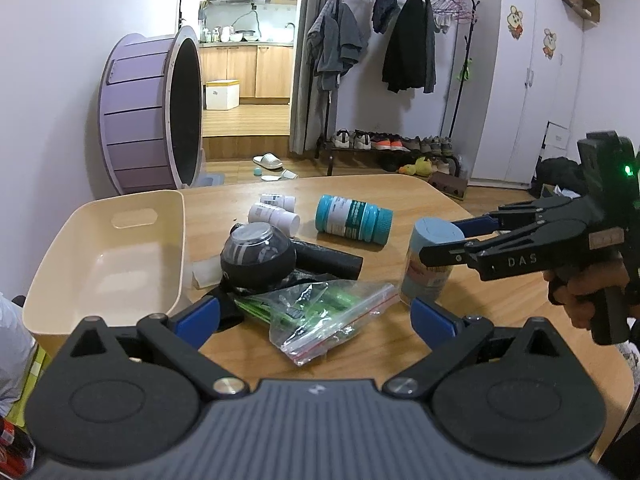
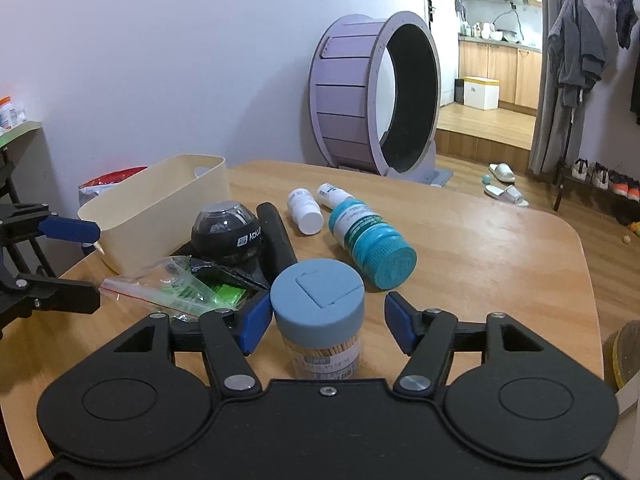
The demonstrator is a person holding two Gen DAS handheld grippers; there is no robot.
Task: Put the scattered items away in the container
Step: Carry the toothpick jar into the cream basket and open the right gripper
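Toothpick jar (image 2: 319, 316) stands upright on table (image 2: 480, 248) between spread fingers of right gripper (image 2: 326, 322), not yet gripped. Left gripper (image 1: 316, 316) spread wide over plastic bag (image 1: 320, 316). Cream bin (image 1: 108, 256) sits at table's left edge, just beside the clutter.

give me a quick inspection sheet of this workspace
surface: wooden table, rounded corners
container: cream bin at the table's left edge, nothing seen inside
job's things: toothpick jar upright; teal bottle and two white bottles lying down; black ball, black tube, zip bag piled by the bin
clutter: nothing seen beyond these
grippers: right gripper open, fingers either side of the jar's lid, right one apart from it; left gripper open over the zip bag
cables: nothing seen on the table
surroundings: purple wheel, clothes rack, shoes, slippers, kitchen doorway
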